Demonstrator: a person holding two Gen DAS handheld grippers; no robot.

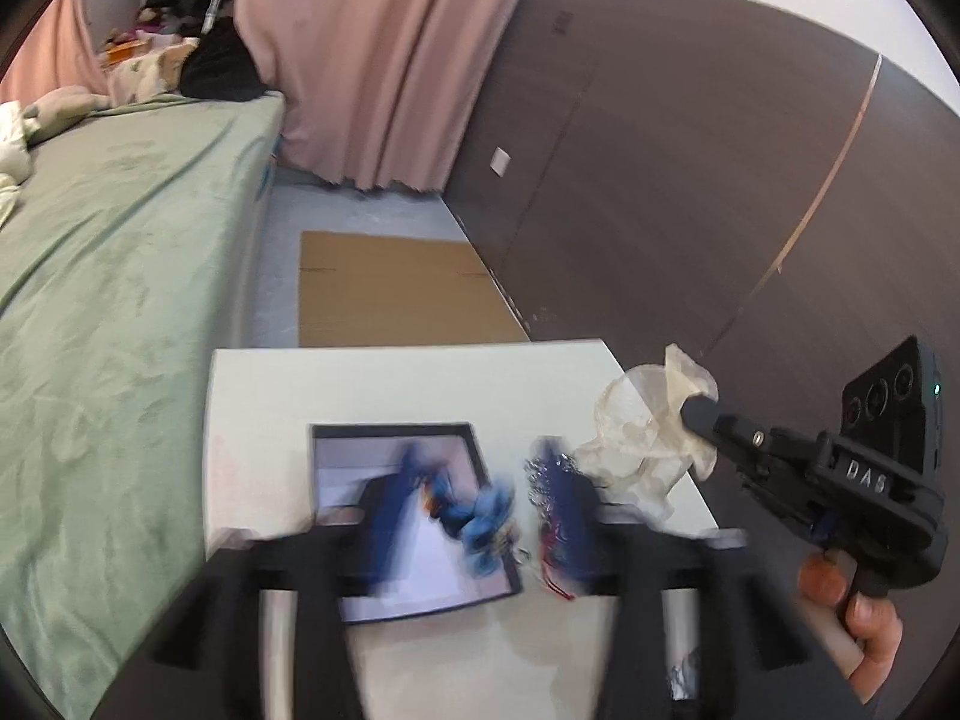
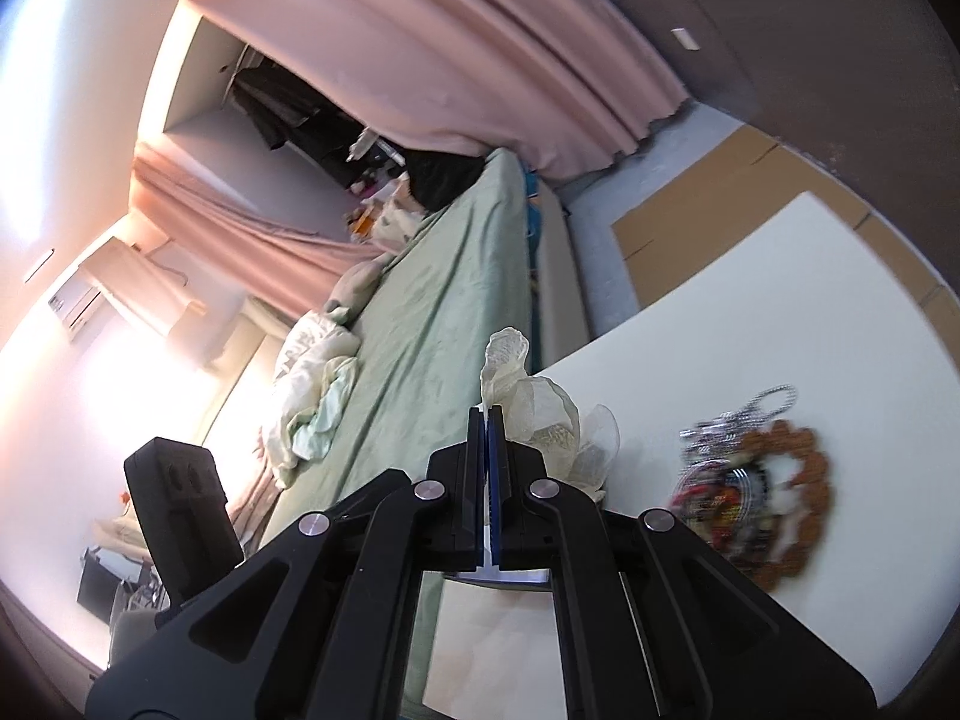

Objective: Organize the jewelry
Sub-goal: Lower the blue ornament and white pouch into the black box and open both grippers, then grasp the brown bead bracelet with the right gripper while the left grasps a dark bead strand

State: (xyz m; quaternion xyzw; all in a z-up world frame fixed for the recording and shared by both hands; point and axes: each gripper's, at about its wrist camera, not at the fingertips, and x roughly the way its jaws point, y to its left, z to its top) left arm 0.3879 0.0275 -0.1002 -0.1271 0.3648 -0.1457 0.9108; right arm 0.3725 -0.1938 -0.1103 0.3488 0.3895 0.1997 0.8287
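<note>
In the left wrist view, my left gripper (image 1: pixel 486 498) is open over a black-rimmed jewelry box (image 1: pixel 414 516) on a white table (image 1: pixel 390 384). A blue fabric piece (image 1: pixel 483 519) lies at the box's right edge between the fingers, blurred. A pile of chains and beads (image 1: pixel 555 498) lies beside the box. My right gripper (image 1: pixel 699 411) is shut on a cream sheer scrunchie (image 1: pixel 648 420) and holds it above the table's right side. In the right wrist view the shut gripper (image 2: pixel 487 414) pinches the scrunchie (image 2: pixel 540 414). A brown bead bracelet (image 2: pixel 786 498) and the chains (image 2: pixel 726 480) lie to the right.
A bed with a green sheet (image 1: pixel 120 252) runs along the left of the table. Flat cardboard (image 1: pixel 396 294) lies on the floor beyond it. A dark wood wall (image 1: pixel 690 180) is at the right and pink curtains (image 1: pixel 372 60) hang at the back.
</note>
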